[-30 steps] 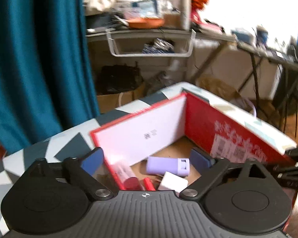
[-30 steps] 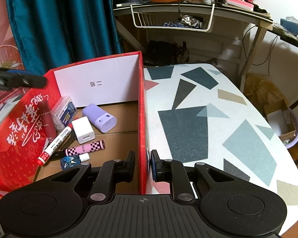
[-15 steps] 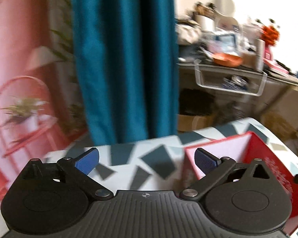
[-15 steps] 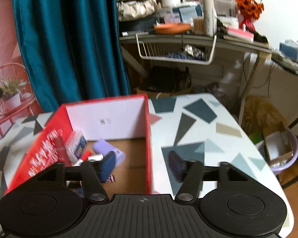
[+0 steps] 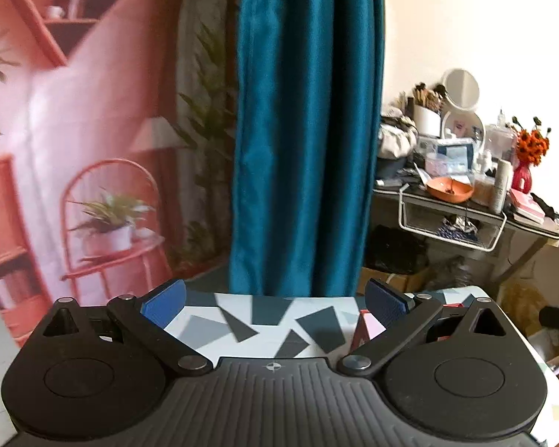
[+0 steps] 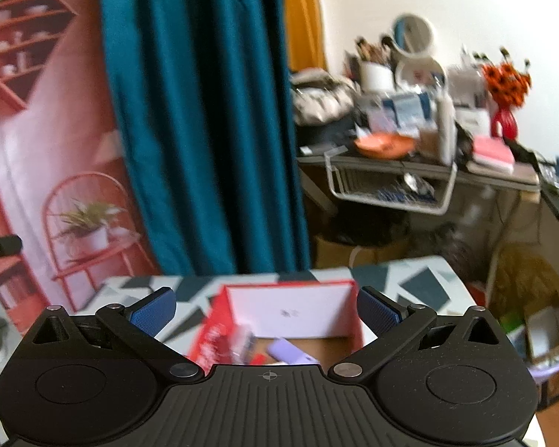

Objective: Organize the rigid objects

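Note:
A red cardboard box [image 6: 290, 307] stands on the patterned table [image 6: 421, 283], its white inner wall facing me. A lilac case [image 6: 289, 352] and other small items, blurred, lie inside it. My right gripper [image 6: 266, 311] is open and empty, raised above the box's near side. My left gripper [image 5: 274, 303] is open and empty over the table [image 5: 249, 320], left of the box; only a corner of the box [image 5: 365, 329] shows by its right finger.
A teal curtain [image 5: 305, 130] hangs behind the table. A cluttered desk [image 5: 466, 201] with a wire basket stands at the back right. A pink backdrop with a printed plant shelf [image 5: 108, 223] fills the left. A bin [image 6: 544, 335] sits on the floor at the right.
Both grippers have lifted and tilted up away from the box. The right gripper, nearly shut a second ago over the box's wall, has opened wide. The left has swung left, off the box.

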